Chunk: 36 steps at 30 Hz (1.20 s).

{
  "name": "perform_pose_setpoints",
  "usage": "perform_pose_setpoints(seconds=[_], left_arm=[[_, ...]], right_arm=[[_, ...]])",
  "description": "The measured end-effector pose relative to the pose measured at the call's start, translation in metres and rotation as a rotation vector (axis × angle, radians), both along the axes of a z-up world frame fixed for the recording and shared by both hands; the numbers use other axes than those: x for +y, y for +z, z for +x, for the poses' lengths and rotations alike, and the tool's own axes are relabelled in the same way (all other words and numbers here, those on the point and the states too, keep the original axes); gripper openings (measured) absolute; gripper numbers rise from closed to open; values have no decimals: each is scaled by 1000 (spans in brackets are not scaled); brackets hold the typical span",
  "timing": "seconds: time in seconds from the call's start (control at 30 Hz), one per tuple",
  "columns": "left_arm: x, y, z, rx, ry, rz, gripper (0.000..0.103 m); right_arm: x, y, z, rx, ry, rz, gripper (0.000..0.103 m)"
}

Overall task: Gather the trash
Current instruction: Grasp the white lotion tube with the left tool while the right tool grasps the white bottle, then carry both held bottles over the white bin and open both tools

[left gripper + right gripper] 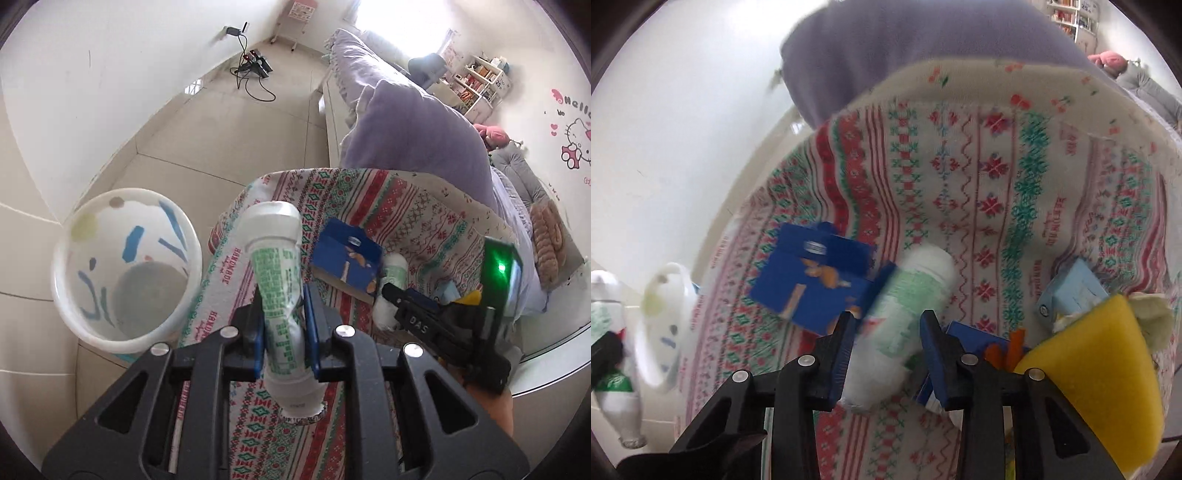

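Note:
My left gripper [283, 314] is shut on a white bottle with green print [279, 266], held above the patterned cloth beside the white trash bin [125, 269]. The bin stands to the left, apart from the bottle. My right gripper [886, 332] is open, its jaws on either side of a second white and green bottle [908, 295] lying on the cloth; contact is not clear. A blue carton [812, 280] lies just left of it. In the left wrist view the right gripper [391, 295] sits at that second bottle [391, 280].
The patterned cloth [979, 177] covers a table beside a purple bedcover [406, 122]. A yellow sponge [1100, 365], a pale blue box [1071, 291], an orange item [1008, 347] and crumpled paper [1152, 317] lie at the right. Tiled floor [221, 122] lies beyond the bin.

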<state>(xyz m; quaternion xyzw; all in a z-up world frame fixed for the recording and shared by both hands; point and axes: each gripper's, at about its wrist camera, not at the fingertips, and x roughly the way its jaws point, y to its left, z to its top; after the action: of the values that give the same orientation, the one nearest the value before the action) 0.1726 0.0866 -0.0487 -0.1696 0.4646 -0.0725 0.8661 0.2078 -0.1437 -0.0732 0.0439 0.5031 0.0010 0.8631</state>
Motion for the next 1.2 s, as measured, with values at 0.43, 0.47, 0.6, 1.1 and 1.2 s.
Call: perform_pose_setpoints(seconds=[0.43,0.47,0.6,1.1,1.2], left_arm=[[8,4,5,-20,-31,-7,20],[9,4,5,-19,-30,-2,20],[22,4,5,-21,-10,28,20],[118,-33,25,117,243,72,20],[128,-44,30,157,267,50,21]], right_arm=[[-11,16,-22,-51,8,101,40],[-11,19,-25,-61,7,108,40],[0,30,-33,-99,40,136,40],[133,22,-29,-117,355,285,40],[156,18,-23,-111,405,314,40]])
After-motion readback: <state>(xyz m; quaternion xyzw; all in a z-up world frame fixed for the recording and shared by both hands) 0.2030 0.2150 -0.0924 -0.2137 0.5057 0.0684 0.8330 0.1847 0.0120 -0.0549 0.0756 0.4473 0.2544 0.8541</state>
